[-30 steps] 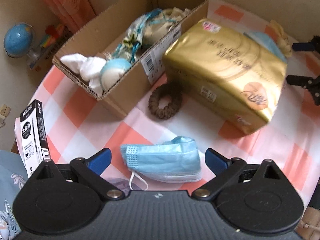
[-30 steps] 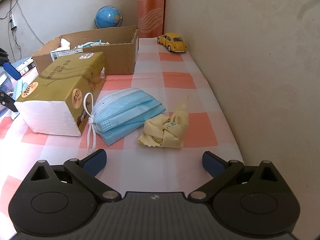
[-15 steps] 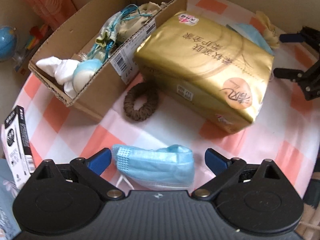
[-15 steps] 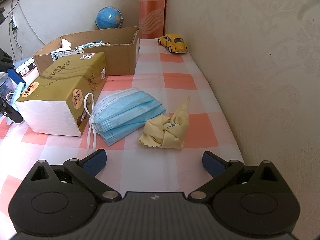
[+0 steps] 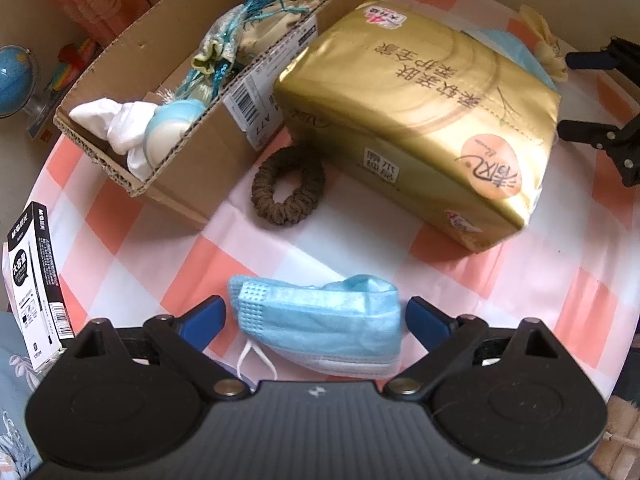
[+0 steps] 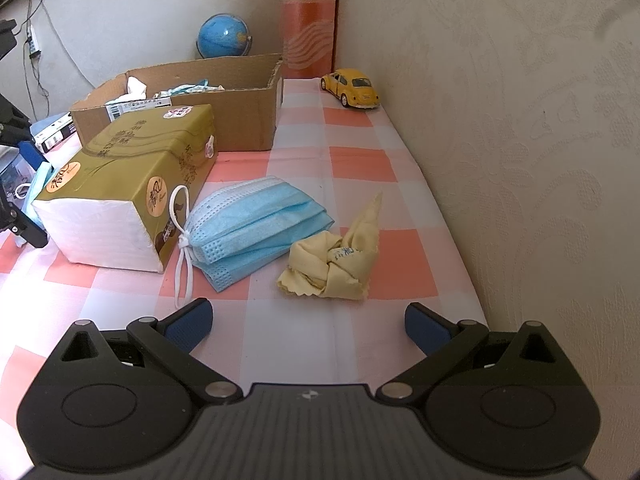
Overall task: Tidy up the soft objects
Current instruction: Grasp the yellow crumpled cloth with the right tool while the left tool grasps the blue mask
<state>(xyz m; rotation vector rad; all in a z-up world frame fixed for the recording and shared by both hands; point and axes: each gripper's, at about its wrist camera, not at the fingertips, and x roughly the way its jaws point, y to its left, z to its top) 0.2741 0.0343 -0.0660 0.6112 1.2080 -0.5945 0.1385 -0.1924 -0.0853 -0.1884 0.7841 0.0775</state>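
My left gripper (image 5: pixel 316 318) is open low over the checked tablecloth, its blue fingertips on either side of a folded blue face mask (image 5: pixel 320 324) without pressing it. A brown scrunchie (image 5: pixel 288 188) lies beyond, between the cardboard box (image 5: pixel 188 184) and a gold tissue pack (image 5: pixel 420 120). The box holds a white cloth (image 5: pixel 116 120), a pale blue ball (image 5: pixel 172 128) and a pouch with teal cords (image 5: pixel 224 40). My right gripper (image 6: pixel 308 322) is open with nothing between its fingers, just short of a stack of blue masks (image 6: pixel 256 228) and a knotted yellow cloth (image 6: pixel 336 256).
A black and white pen box (image 5: pixel 36 284) stands at the table's left edge. A yellow toy car (image 6: pixel 352 88) sits by the wall at the back right, and a blue globe (image 6: pixel 224 36) behind the box (image 6: pixel 224 116). The wall runs close along the right.
The left gripper has shifted and turned a little, staying open around the blue mask, which crumpled slightly. The right gripper has barely moved.
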